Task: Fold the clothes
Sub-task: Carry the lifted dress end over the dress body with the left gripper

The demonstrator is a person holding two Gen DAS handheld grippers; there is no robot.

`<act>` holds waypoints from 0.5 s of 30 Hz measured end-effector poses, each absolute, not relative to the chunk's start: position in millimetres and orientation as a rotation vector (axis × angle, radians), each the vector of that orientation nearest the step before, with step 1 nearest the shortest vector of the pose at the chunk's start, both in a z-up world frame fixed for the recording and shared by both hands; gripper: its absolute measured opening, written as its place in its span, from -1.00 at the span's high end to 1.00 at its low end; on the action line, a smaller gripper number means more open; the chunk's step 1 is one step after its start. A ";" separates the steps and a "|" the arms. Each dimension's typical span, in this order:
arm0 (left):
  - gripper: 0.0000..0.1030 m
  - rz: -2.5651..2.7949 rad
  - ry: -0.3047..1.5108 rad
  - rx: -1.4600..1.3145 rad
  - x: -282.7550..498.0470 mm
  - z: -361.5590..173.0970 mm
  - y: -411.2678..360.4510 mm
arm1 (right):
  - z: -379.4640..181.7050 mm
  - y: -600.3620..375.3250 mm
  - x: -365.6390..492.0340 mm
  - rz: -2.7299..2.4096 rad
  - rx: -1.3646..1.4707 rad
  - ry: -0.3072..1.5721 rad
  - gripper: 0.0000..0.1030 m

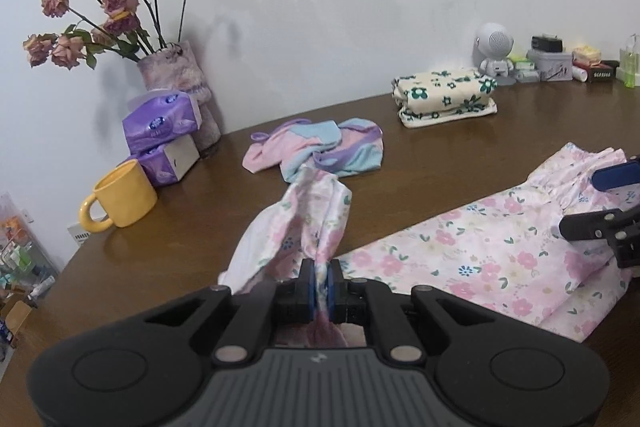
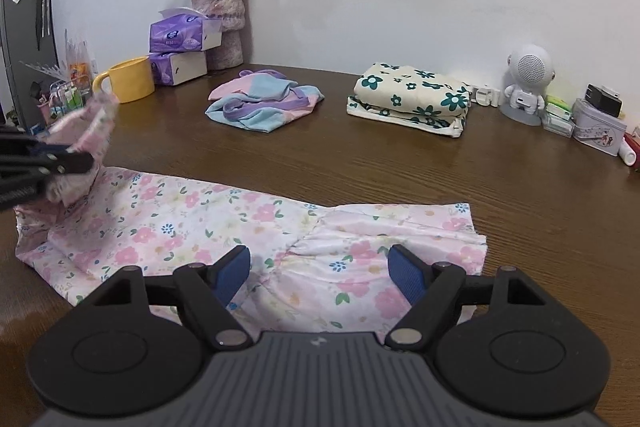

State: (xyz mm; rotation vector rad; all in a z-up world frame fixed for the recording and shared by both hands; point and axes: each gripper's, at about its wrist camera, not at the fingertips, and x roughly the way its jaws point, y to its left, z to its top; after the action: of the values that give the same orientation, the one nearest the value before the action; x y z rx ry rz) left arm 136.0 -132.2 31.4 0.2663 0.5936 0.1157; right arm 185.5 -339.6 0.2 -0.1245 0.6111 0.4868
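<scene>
Between my left gripper's (image 1: 321, 283) pads, a bunched end of the pink floral garment (image 1: 480, 259) was clamped, jaws pressed together on the cloth. That end stood lifted off the table (image 1: 180, 239), rising ahead of the fingers as a crumpled fold. To the right of this gripper the rest of the garment lay flat on the wood, stretching toward my right gripper (image 2: 320, 273).

The right gripper's jaws stood wide apart, blue pads on either side of the gathered waist area. The cloth lay beneath and between them; I could not tell whether the pads touched it. From this side, the left gripper sat far to the left with the raised end in its grip.

Ahead of both tools, well apart from the garment:
- a pastel pink, blue and purple piece (image 1: 316, 151), crumpled, just beyond the lifted end as seen from the left wrist
- a folded cream stack with green flowers (image 2: 412, 99), ahead and right
- a yellow mug (image 1: 120, 197), ahead and left, beside two purple tissue packs (image 1: 164, 131)
- a vase (image 1: 180, 75) of dried roses behind the packs, against the wall
- a white robot figure (image 2: 526, 83) and small boxes, far right.
</scene>
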 end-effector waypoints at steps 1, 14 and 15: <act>0.90 0.122 0.598 0.267 137.9 29.1 -134.9 | -1.0 -340.0 185.4 0.489 -0.124 0.613 -0.51; 0.04 0.086 0.688 0.147 147.9 19.6 -151.7 | -8.5 -340.5 184.0 0.498 -0.116 0.617 -0.52; -0.04 0.057 0.686 0.120 144.1 23.4 -152.8 | -8.7 -340.5 184.2 0.498 -0.115 0.618 -0.52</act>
State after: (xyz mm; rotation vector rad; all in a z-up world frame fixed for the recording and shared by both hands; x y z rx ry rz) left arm 144.1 -152.8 23.4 0.1200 0.6862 0.0572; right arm 184.2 -340.5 -8.7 -0.1150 0.6182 0.4984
